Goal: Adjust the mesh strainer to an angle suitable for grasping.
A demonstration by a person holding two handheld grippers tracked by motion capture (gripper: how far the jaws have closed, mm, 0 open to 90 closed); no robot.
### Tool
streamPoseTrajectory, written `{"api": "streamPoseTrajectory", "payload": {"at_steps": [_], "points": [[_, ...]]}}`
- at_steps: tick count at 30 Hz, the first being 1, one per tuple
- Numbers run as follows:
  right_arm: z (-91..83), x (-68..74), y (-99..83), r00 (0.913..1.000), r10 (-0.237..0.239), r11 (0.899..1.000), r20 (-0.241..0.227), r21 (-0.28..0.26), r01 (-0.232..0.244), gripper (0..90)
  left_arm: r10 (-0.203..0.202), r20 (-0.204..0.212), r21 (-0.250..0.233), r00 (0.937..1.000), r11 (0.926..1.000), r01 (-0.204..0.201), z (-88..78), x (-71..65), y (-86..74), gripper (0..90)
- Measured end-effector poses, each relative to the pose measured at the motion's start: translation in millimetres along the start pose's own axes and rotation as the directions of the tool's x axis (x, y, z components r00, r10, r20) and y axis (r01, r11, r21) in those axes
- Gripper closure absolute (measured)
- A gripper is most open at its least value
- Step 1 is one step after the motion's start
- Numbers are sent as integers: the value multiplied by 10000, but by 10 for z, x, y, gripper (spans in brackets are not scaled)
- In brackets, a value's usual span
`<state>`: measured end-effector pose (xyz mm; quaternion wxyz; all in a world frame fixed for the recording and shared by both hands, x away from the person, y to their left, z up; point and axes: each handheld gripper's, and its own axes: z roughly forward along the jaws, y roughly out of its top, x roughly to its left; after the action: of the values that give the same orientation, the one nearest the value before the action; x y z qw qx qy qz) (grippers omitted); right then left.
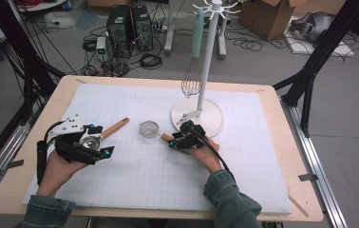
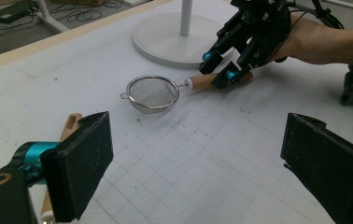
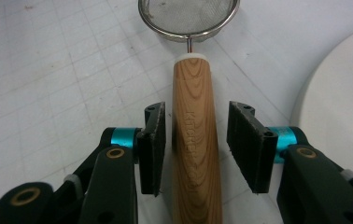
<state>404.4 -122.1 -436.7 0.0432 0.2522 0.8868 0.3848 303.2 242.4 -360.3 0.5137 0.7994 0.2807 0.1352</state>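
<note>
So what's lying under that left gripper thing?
Under the left gripper lies a metal spoon-like utensil with a wooden handle on the white mat. The gripper covers part of its bowl, so its exact kind stays unclear.

The wooden handle [image 3: 196,140] of the small mesh strainer [image 3: 188,18] carries faint lettering burnt or pressed along its length; in the right gripper view the first word reads "KITCHEN", and what follows it is too faint to make out. No other text or label is legible.
</note>
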Motion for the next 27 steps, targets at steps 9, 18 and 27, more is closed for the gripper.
{"api": "streamPoseTrajectory", "payload": {"at_steps": [9,18,27], "points": [[63,27,11,9989,-423,9989,202,196,419,638,-40,40,-8,10000,10000,40,12,-2,-4,97],[68,27,16,9980,-626,9978,81,215,624,679,-22,93,-4,10000,10000,22,20,-9,-2,97],[36,4,17,9980,-541,9985,-320,56,543,700,1,88,13,10000,10000,-1,23,-9,-3,97]]}}
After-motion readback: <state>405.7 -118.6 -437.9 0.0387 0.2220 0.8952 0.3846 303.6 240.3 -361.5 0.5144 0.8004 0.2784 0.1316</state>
